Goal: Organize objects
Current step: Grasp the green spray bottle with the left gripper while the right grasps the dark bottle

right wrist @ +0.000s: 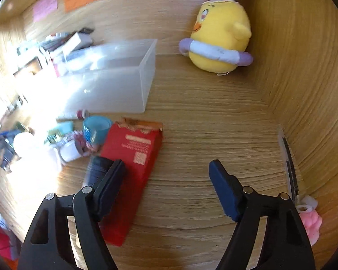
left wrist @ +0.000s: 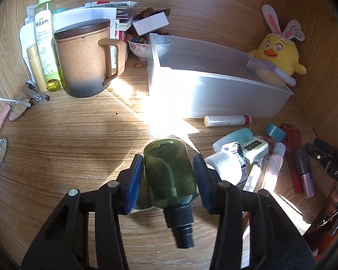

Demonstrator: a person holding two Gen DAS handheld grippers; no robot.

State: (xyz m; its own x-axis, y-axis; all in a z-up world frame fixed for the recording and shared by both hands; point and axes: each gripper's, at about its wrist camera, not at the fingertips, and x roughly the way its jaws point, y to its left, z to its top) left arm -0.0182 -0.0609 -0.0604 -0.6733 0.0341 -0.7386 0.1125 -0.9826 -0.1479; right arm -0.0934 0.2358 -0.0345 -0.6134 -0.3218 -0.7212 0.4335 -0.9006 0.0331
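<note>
My left gripper [left wrist: 169, 175] is shut on a dark green bottle [left wrist: 169, 171] with a black cap, held over the wooden desk with the cap toward the camera. A clear plastic bin [left wrist: 205, 76] stands ahead to the right; it also shows in the right wrist view [right wrist: 115, 78]. A pile of small tubes and toiletries [left wrist: 254, 155] lies right of the bottle. My right gripper [right wrist: 166, 175] is open and empty above the desk, its left finger over a red packet [right wrist: 133, 157].
A brown lidded mug [left wrist: 85, 58], a green spray bottle [left wrist: 47, 45], a floral bowl [left wrist: 139, 47] and papers stand at the back left. A yellow plush chick [right wrist: 220, 36] sits by the back wall. A blue tape roll [right wrist: 94, 130] lies near the red packet.
</note>
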